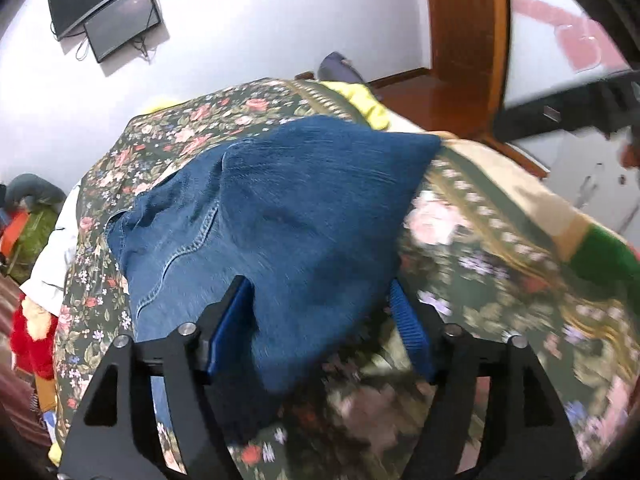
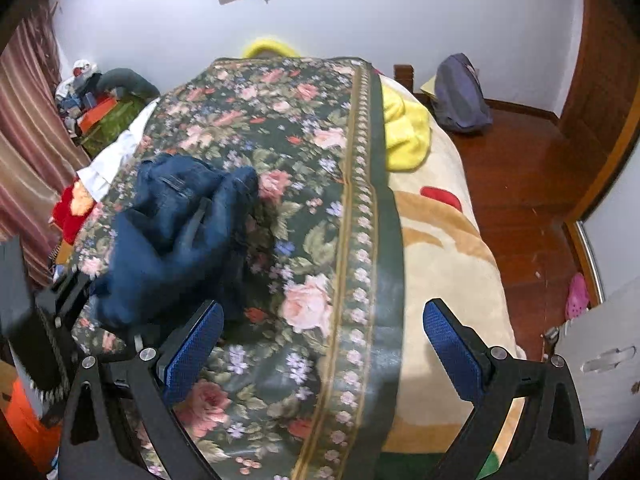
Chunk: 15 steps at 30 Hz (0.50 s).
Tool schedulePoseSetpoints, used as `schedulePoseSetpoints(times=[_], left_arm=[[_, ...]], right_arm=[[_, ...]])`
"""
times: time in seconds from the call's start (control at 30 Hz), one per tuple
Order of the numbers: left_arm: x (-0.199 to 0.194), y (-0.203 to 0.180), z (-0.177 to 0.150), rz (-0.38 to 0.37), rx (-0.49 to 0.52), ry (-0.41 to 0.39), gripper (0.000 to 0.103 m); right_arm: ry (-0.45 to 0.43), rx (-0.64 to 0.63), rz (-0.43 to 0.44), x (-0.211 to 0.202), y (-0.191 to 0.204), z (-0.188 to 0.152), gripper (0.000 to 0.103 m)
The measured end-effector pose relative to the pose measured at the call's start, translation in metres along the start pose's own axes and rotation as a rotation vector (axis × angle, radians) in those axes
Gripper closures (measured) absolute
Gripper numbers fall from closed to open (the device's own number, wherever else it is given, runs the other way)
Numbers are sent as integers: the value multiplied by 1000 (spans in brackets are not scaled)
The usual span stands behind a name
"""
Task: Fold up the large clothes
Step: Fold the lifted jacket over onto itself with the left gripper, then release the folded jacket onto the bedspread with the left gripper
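A pair of blue denim jeans (image 1: 280,208) lies bunched on the floral bedspread (image 1: 192,120). My left gripper (image 1: 320,300) has its jaws wide apart, with a fold of the denim lying between the blue pads (image 1: 236,320); the pads do not press it. In the right wrist view the jeans (image 2: 176,232) sit crumpled at the left, with the left gripper's black body (image 2: 60,300) beside them. My right gripper (image 2: 324,328) is open and empty, above the bedspread (image 2: 280,140) to the right of the jeans.
A cream blanket (image 2: 440,248) covers the bed's right side, with a yellow cloth (image 2: 404,132) at the far end. A backpack (image 2: 460,96) sits on the wooden floor (image 2: 520,168). Clutter (image 2: 92,100) and a curtain (image 2: 28,140) are at the left. A monitor (image 1: 120,24) hangs on the wall.
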<state>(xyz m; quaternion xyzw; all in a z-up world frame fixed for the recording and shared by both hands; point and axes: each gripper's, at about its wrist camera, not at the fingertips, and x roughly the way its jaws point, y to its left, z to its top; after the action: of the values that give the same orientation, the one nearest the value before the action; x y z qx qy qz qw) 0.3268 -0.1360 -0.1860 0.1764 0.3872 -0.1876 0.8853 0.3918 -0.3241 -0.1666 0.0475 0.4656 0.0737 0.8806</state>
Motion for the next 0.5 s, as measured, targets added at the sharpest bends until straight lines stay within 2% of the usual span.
schedulePoseSetpoints(times=[0.13,0.2,0.37,0.43,0.5], left_arm=[[-27,19,-6,-7,-69,-21,32],[-42,36,-8,5,-112,-47,27],[-70,82,-12,94,-187,-133,12],[-69,100,-13,137,-212,-132,10],[-62,114,-16,147,-237,-112,10]], right_arm=[[-45,-29,45,-16,18,12,3],[-65,-50,77,-22,31,20,3],[-87,-112,144,-24,75,41,3],[-76,-142,161,-15,95,48,3],[-54,-171,164,-2,111,51,3]])
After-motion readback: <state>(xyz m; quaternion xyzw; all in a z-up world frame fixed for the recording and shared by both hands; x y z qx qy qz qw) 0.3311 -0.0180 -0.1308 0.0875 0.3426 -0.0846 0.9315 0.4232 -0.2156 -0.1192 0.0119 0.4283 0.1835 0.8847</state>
